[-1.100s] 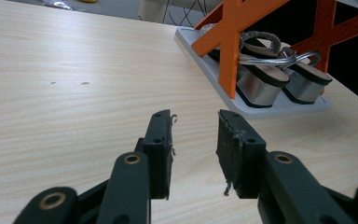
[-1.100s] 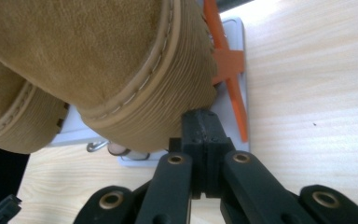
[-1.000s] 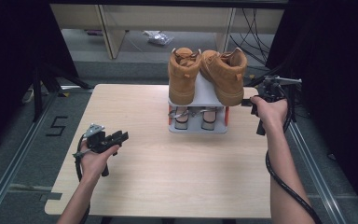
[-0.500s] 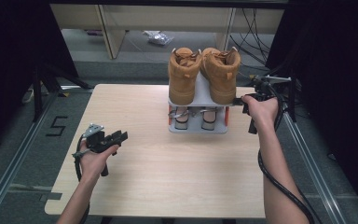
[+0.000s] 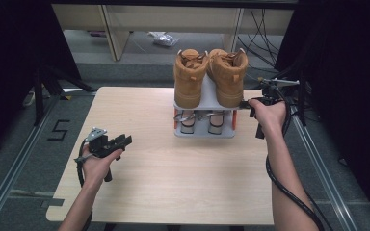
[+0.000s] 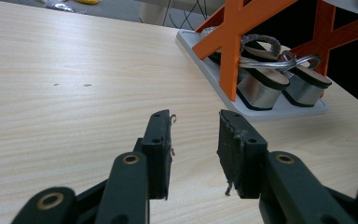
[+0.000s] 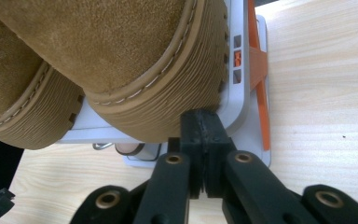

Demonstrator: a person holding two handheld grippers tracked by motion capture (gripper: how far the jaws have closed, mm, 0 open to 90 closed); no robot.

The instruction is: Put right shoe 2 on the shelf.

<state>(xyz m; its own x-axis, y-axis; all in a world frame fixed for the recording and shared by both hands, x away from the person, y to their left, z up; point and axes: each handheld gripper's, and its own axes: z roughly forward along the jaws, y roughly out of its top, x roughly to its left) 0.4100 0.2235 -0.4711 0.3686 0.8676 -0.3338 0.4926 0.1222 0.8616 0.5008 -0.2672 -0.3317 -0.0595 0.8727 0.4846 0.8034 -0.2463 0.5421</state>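
Since a second ago the right gripper (image 5: 248, 104) has shifted in from beside the rack toward the sole edge of the right-hand boot (image 5: 228, 77); the boot now sits squarer on the upper shelf beside the left boot (image 5: 190, 78), whereas earlier it lay angled outward. Left gripper (image 5: 120, 141) unchanged in place.

Right gripper: jaws pressed together, nothing between the pads, tips touching the ribbed sole (image 7: 168, 109) of the right-hand boot at the shelf's corner, as seen in the right gripper view.

Left gripper: jaws parted with a clear gap, nothing between them, and they have just been opening slightly further. It is held low over the bare table (image 5: 139, 110), well apart from the rack, pointing toward it.

Shoe rack (image 5: 205, 134): grey shelves, orange cross-braces (image 6: 230, 28), standing toward the far side of the table. Both tan boots on the top shelf, touching each other. Lower shelf holds a pair of silver sandals (image 6: 265, 84), side by side.
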